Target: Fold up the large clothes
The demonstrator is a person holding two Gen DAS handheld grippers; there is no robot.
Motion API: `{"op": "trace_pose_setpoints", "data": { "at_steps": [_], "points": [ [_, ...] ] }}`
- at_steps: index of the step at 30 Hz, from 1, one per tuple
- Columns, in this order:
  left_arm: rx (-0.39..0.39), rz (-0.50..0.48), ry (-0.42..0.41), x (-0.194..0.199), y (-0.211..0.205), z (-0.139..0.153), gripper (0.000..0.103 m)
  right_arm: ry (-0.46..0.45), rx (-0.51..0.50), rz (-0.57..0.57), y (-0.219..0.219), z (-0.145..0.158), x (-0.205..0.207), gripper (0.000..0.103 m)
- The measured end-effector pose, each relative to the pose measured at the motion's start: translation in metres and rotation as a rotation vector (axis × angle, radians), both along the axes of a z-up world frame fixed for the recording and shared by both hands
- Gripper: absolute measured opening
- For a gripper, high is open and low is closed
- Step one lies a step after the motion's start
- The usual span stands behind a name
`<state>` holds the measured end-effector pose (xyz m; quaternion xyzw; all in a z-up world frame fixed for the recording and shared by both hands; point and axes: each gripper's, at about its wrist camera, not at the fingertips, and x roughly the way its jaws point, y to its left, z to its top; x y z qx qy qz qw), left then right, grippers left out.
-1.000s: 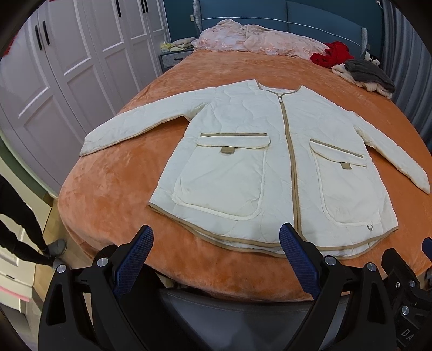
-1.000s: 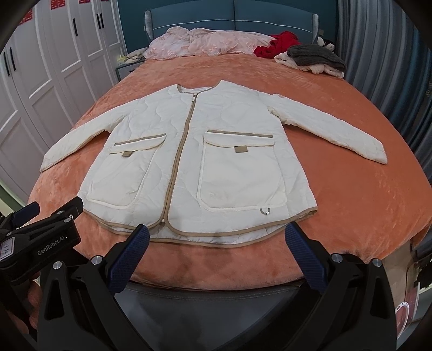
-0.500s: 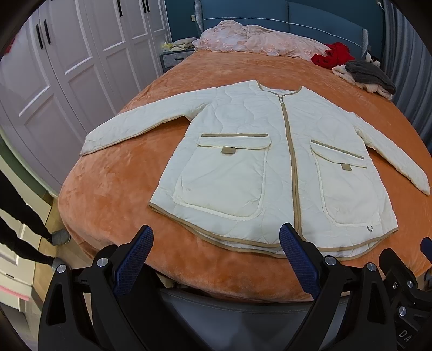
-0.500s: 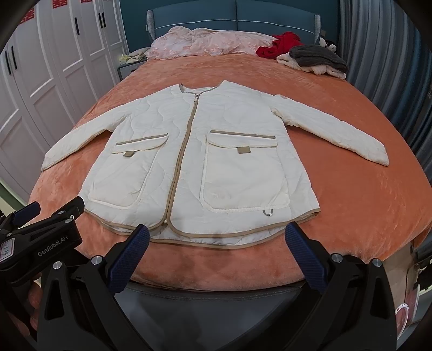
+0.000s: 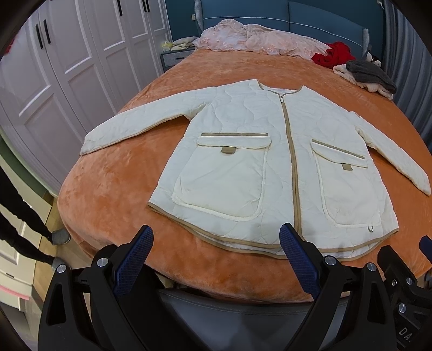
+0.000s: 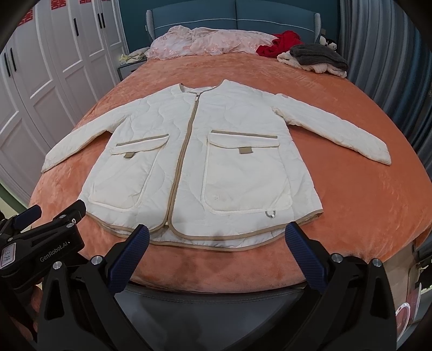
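On the orange bed (image 5: 113, 172), a cream quilted jacket (image 5: 251, 162) lies spread flat and unfolded, both sleeves out, as the left gripper (image 5: 216, 253) and right gripper (image 6: 216, 251) hover with jaws open, empty.

A bed (image 5: 113, 189) covered by an orange plush blanket (image 6: 364, 210) is seen from its foot. A cream quilted jacket (image 5: 243, 162) is spread flat on the near half, zipped shut, front up, with both sleeves laid out to left and right and the hem near the foot edge. At the far end a pink quilt (image 6: 205, 40) is bunched against the blue headboard (image 6: 270, 13). At the far right, red cloth (image 6: 283, 41) and what appears to be a grey knit (image 6: 318, 55) on pale garments are heaped.
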<state>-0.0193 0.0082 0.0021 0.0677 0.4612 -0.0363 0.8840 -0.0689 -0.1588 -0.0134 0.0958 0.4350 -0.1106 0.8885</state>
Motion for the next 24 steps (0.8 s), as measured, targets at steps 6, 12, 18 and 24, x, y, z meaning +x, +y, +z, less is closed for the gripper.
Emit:
{"op": "trace_pose_setpoints", "data": {
  "at_steps": [6, 12, 18, 24],
  "points": [
    [0.001, 0.001, 0.003, 0.0019, -0.001, -0.0012, 0.092, 0.004, 0.002, 0.003, 0.0009, -0.0009, 0.0018, 0.098],
    [0.0, 0.001, 0.002, 0.0018, -0.0003, -0.0018, 0.092, 0.005, 0.007, 0.004, 0.0007, -0.0019, 0.0028, 0.098],
    [-0.001, 0.013, 0.003, 0.0041, -0.0012, -0.0046, 0.092, 0.006, 0.007, 0.004, 0.0006, -0.002, 0.0026, 0.098],
    [-0.004, 0.026, 0.006, 0.0083, 0.0, -0.0054, 0.092, 0.007, 0.006, 0.007, 0.0009, -0.0025, 0.0025, 0.098]
  ]
}}
